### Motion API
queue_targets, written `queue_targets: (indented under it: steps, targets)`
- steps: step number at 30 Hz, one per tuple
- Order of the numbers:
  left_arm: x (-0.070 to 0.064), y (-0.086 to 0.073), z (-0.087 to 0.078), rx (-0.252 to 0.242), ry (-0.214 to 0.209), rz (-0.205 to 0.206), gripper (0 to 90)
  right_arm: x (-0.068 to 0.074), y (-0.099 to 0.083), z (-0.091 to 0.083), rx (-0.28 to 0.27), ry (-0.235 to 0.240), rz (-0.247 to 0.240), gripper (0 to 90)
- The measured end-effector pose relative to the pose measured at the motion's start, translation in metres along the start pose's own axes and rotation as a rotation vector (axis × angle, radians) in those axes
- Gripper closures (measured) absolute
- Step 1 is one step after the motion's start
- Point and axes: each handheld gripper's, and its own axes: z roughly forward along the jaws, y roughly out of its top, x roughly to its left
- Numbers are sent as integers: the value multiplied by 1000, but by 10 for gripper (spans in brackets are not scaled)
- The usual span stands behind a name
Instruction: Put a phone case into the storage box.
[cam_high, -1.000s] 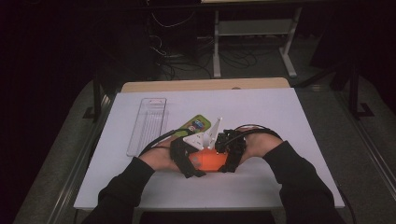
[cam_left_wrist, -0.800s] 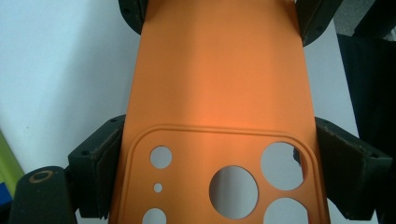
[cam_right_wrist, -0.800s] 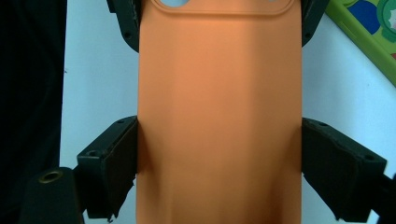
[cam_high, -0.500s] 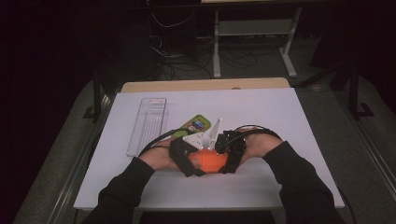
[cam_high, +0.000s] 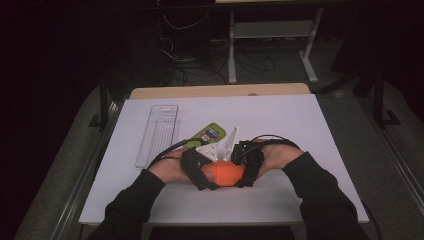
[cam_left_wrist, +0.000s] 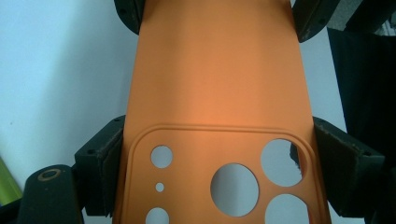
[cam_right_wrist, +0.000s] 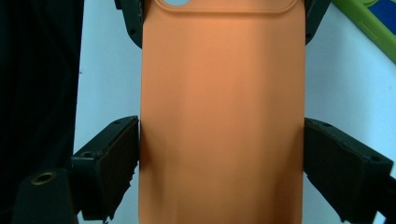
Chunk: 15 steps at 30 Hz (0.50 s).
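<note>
White-topped table (cam_high: 320, 125) under bright light, wooden edge strip (cam_high: 220, 91) at its far side, dark room beyond, grey floor (cam_high: 395, 150), tangled cables (cam_high: 200, 65), pale metal stand (cam_high: 270, 30) behind

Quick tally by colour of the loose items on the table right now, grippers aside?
Orange: 1, the phone case clamped between the left gripper and the right gripper.
Clear: 1, the plastic tray.
Green: 1, the flat packet.
Total: 3.
</note>
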Motion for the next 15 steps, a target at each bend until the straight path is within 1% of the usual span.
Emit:
queue_targets:
  steps: [1, 2, 4, 6, 7, 9, 10, 11, 12, 13, 14, 15]
  targets:
    - [0, 0, 0, 2, 1, -4, 160, 0, 0, 0, -1, 2, 2, 129]
    - [0, 0, -1, 4, 2, -11, 160, 1, 0, 0, -3, -10, 14, 124]
    - [1, -1, -2, 6, 10, -24, 160, 0, -1, -1, -21, -7, 18, 118]
    - [2, -3, -4, 10, 24, -44, 160, -2, -4, -4, -29, -26, 34, 109]
    - [1, -4, -5, 5, 29, -53, 160, -3, -6, -6, -43, -35, 43, 107]
    - [1, -8, -5, -9, 38, -85, 160, -5, -10, -9, -76, -38, 64, 106]
    - [3, -10, -7, 3, 57, -84, 159, -6, -12, -11, -92, -38, 73, 106]
    - [4, -11, -7, 6, 67, -102, 159, -6, -14, -13, -103, -46, 81, 106]
    - [4, -13, -8, -3, 79, -118, 159, -6, -15, -14, -114, -55, 93, 103]
    - [5, -14, -9, -8, 86, -132, 159, -7, -17, -16, -128, -63, 95, 103]
    - [6, -14, -11, -10, 88, -146, 159, -6, -18, -17, -135, -71, 108, 103]
    - [5, -14, -12, -12, 101, -152, 159, -7, -20, -19, -147, -82, 115, 103]
